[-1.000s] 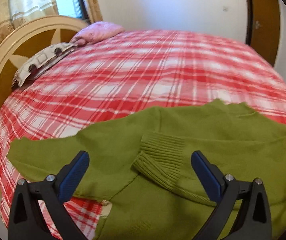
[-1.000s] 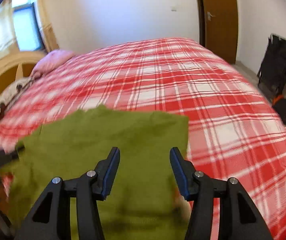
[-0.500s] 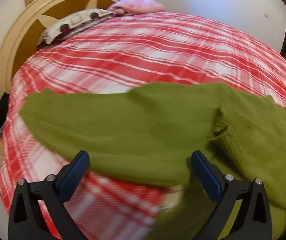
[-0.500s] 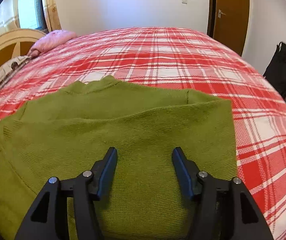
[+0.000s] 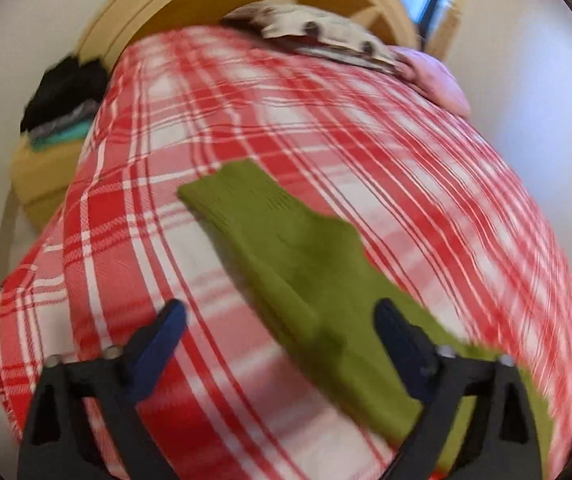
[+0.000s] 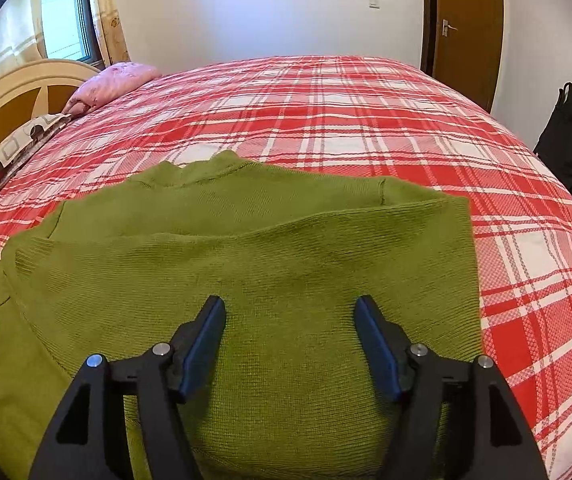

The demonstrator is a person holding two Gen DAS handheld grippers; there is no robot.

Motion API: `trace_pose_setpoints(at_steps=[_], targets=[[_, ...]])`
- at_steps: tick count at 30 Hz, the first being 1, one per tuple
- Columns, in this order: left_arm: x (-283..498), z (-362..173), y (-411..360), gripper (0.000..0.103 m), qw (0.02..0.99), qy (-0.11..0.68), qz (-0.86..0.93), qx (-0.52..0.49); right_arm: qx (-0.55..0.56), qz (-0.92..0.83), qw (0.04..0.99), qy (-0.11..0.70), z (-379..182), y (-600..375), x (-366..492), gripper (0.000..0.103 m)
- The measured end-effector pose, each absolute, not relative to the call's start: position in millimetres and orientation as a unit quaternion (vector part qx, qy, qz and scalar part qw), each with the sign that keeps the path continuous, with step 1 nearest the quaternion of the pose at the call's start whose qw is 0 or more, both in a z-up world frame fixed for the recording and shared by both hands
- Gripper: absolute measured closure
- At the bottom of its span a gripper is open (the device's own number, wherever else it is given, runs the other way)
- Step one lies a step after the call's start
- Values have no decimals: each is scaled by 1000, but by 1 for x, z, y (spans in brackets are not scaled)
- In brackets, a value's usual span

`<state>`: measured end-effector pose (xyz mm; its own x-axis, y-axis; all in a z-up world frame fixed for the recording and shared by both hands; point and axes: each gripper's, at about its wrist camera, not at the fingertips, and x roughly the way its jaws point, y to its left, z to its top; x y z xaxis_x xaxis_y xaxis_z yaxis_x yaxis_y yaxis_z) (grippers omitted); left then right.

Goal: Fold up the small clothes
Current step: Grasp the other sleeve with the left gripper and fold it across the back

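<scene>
Green sweater lying at bed's near edge, right side folded in, left sleeve lying outstretched. I am holding left gripper and right gripper open, gripping nothing. Sleeve fold remaining.

sweater on the bed, headboard to the left

the sweater lies on the bed, at its near side. the right gripper hangs over it. pillows lie far left by the headboard. a door stands behind the bed, a bag to its right.
</scene>
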<state>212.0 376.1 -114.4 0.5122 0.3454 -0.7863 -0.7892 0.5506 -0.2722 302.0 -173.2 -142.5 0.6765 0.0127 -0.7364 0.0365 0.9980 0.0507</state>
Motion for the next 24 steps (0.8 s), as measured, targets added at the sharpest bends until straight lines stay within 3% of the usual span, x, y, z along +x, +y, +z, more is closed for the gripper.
trace_pose_setpoints(at_steps=[10,11,13,14,15,24], targets=[[242,-134,405,29,798,359,339,-345,28,-7,915,402,-143,-172,302,34],[243,-136,407,36,796,357,343,-348,28,-7,915,402,-143,-172,302,34],[241,-137,407,59,796,352,356,-340,28,-8,915,402,-143,-172,302,34],[240,-137,408,80,799,351,352,-337,28,-8,915,402,-143,-172,302,34],[240,-139,409,92,802,351,343,-341,28,-8,915,402,-143,-172,302,34],[241,-109,394,98,830,328,316,-322,28,-8,915,402,-143,-172,302,34]])
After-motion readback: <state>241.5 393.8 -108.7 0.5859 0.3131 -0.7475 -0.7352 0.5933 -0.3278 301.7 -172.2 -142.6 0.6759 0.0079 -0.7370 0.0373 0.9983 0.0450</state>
